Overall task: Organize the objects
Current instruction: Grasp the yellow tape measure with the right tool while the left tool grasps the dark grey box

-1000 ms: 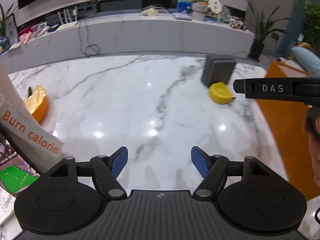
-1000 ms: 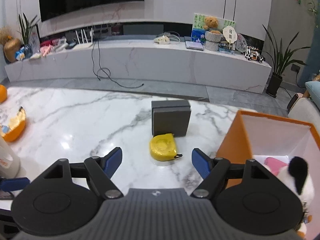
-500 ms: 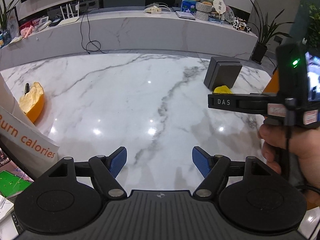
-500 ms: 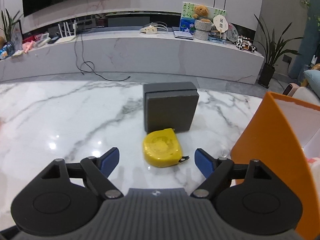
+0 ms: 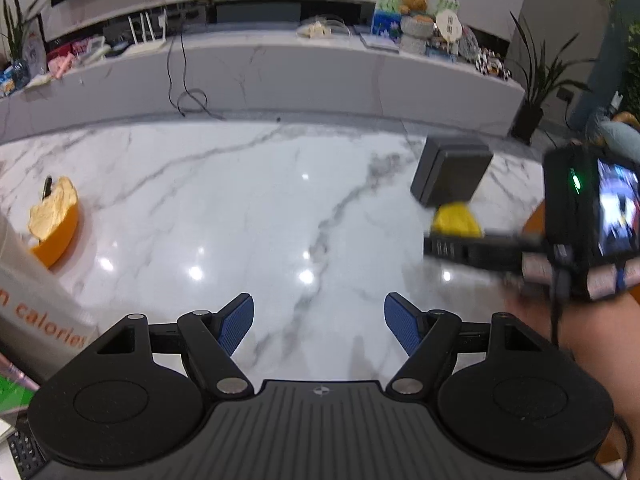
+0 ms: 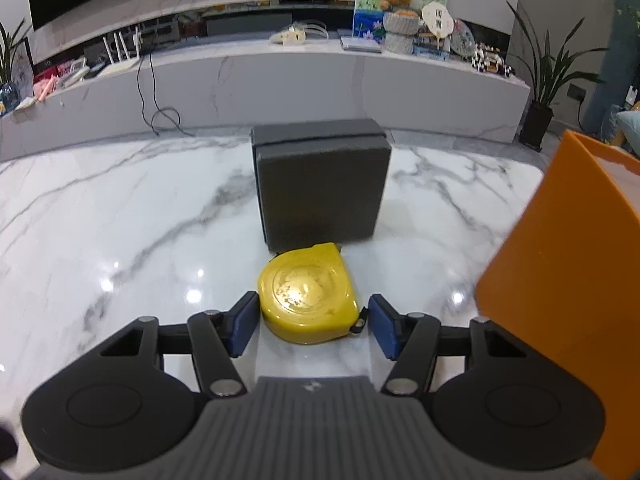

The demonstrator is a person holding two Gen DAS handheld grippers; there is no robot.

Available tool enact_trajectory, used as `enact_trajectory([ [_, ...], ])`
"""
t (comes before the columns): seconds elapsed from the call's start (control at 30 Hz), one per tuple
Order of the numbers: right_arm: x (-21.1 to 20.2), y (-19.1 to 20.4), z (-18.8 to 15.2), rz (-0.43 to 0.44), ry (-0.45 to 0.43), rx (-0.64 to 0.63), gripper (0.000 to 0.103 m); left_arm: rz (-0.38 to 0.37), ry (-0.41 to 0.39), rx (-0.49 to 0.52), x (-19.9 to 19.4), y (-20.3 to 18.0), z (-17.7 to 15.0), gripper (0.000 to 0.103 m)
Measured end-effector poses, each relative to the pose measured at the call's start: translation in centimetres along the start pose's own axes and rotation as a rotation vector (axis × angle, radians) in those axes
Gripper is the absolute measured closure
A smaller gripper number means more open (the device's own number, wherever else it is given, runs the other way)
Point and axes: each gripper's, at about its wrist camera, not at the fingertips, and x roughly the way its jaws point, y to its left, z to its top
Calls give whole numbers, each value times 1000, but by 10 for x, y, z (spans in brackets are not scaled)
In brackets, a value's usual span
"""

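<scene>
A yellow tape measure (image 6: 309, 293) lies flat on the marble table (image 6: 120, 216), just in front of a dark grey box (image 6: 320, 188). My right gripper (image 6: 312, 326) is open, its blue pads on either side of the tape measure, not pressing it. In the left wrist view the tape measure (image 5: 456, 218) and grey box (image 5: 454, 174) show at the right, with the right gripper's body (image 5: 480, 248) in front of them. My left gripper (image 5: 319, 322) is open and empty over bare marble.
An orange bin (image 6: 560, 272) stands close at the right of the right gripper. At the left sit an orange peel bowl (image 5: 56, 224) and a white carton with orange lettering (image 5: 36, 300). A long low cabinet (image 6: 280, 80) runs behind the table.
My right gripper has moved forward and down until its open jaws straddle the tape measure. The left gripper has stayed nearly still.
</scene>
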Motion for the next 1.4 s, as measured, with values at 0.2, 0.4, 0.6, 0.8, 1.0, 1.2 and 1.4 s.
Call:
enact_trajectory([
  [0.2, -17, -3, -11, 26, 86, -16, 41, -51, -94, -3, 5, -15, 15, 17],
  [0.4, -23, -10, -15, 68, 130, -49, 41, -114, -115, 163, 32, -38, 49, 16],
  [0.6, -24, -16, -14, 106, 155, -88, 41, -221, -129, 395, 63, -68, 77, 15],
  [0.8, -24, -16, -12, 114, 164, -106, 41, -324, -101, 644, 93, -96, 87, 15],
  [1.0, -24, -20, -10, 132, 175, -100, 41, -353, -50, 827, 114, -119, 96, 14],
  [1.2, -24, -20, -9, 137, 178, -101, 41, -339, -21, 865, 135, -127, 103, 14],
  [1.4, -22, -21, -8, 133, 177, -98, 41, -330, 1, 887, 140, -123, 102, 19],
])
